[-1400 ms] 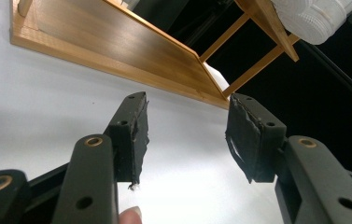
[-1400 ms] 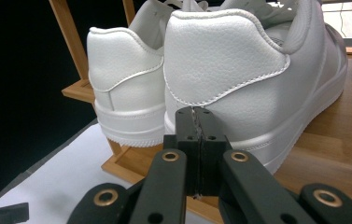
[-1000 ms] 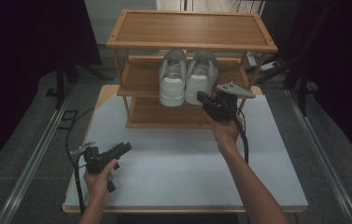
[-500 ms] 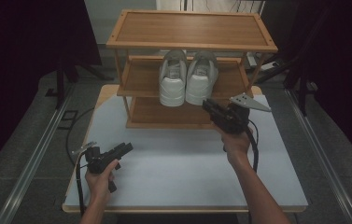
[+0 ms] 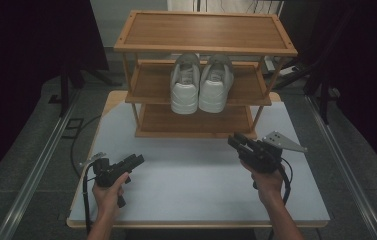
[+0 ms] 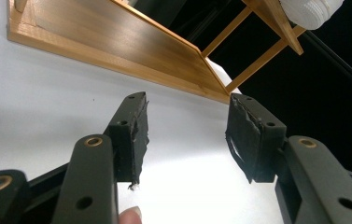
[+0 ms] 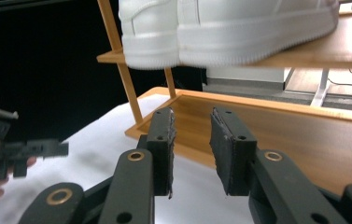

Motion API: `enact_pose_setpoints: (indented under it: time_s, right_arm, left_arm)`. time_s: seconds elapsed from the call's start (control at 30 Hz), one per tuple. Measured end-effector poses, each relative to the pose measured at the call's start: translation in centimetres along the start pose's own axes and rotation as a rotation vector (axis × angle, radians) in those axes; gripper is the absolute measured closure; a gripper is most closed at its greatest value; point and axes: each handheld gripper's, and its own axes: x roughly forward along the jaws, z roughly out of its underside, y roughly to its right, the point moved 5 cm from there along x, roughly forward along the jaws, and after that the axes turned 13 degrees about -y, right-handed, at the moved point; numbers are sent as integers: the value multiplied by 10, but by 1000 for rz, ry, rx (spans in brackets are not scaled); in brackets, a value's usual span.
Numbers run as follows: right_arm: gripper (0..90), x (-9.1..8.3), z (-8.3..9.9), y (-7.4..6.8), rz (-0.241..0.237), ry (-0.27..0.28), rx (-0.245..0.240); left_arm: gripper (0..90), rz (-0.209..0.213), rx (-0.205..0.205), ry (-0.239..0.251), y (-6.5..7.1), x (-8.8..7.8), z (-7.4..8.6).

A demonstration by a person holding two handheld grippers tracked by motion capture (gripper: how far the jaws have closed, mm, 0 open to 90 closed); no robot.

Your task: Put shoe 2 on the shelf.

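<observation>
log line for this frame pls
left gripper: open, empty, over table | right gripper: open, empty, near rack | shoes: middle shelf

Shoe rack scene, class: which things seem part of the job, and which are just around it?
Likely the job: pair of white shoes on the middle shelf; wooden shoe rack; left gripper and right gripper, both open and empty.

Just around: white table; floor rail.
</observation>
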Motion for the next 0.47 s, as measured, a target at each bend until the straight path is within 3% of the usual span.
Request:
enact_pose_setpoints:
  time_s: [0.2, 0.33, 0.47]
  right_arm:
    - [654, -7, 33, 13, 11, -12, 30]
    - [631, -7, 40, 18, 4, -8, 54]
    - [533, -9, 41, 20, -2, 11, 73]
  left_arm:
    - [488, -3, 5, -7, 1, 1, 1]
    - [488, -6, 7, -13, 1, 3, 1]
    - [487, -10, 12, -14, 2, 4, 0]
